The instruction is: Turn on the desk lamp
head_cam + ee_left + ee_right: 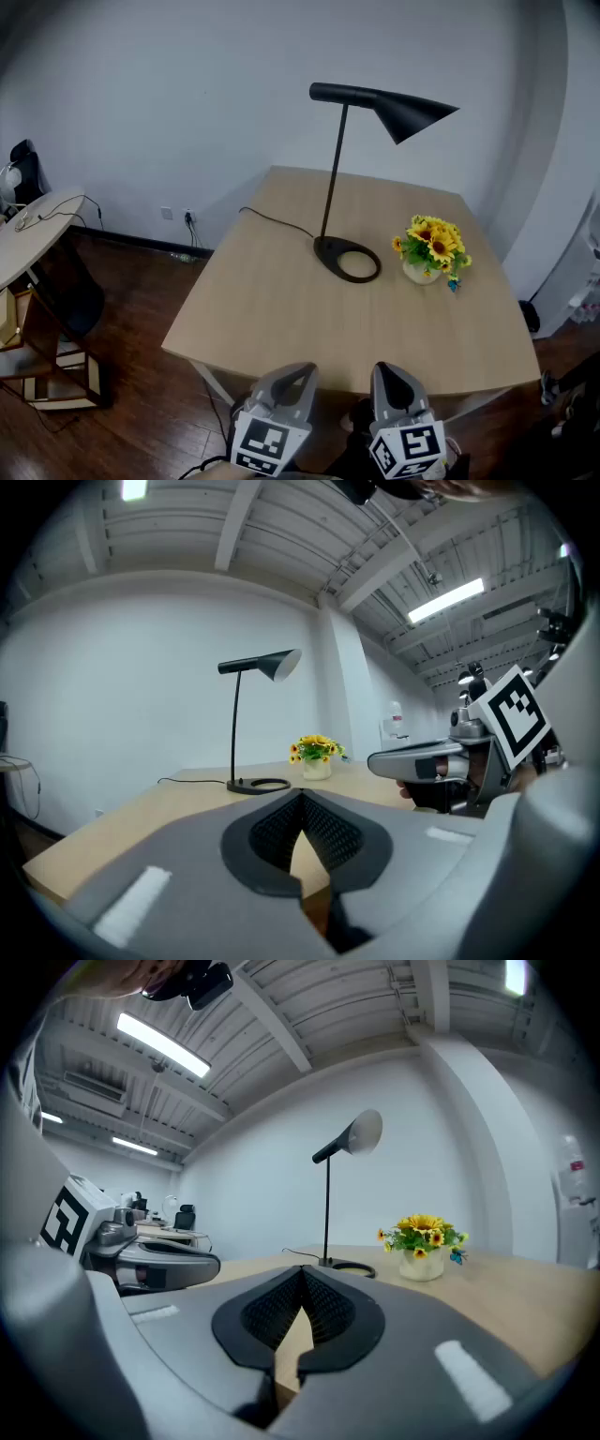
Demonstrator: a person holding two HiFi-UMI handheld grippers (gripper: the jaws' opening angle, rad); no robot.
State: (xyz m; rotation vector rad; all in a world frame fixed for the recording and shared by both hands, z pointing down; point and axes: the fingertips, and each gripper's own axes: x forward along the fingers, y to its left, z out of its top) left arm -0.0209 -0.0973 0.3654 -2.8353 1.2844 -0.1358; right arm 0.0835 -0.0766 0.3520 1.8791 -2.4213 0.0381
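From the left tongs [296, 373] and right tongs [387, 371] at the front edge, the bench [272, 319] lay bare all the way to the desk lamp [335, 169], leaving a clear run to its ring base [348, 259]. A pot of sunflowers [429, 251] stood near that base on its right, narrowing that side, and the cord [277, 221] trailed from the base toward the back left. The shade [412, 112] reached out high on the flowers' side, open air beneath.

**Camera positions**

Head view: taken from above the near edge of the table [281, 314], aimed steeply down. Gripper views: set low at that edge, faced across the tabletop. The lamp [408, 114] and the flowers [433, 242] are shared by all three.
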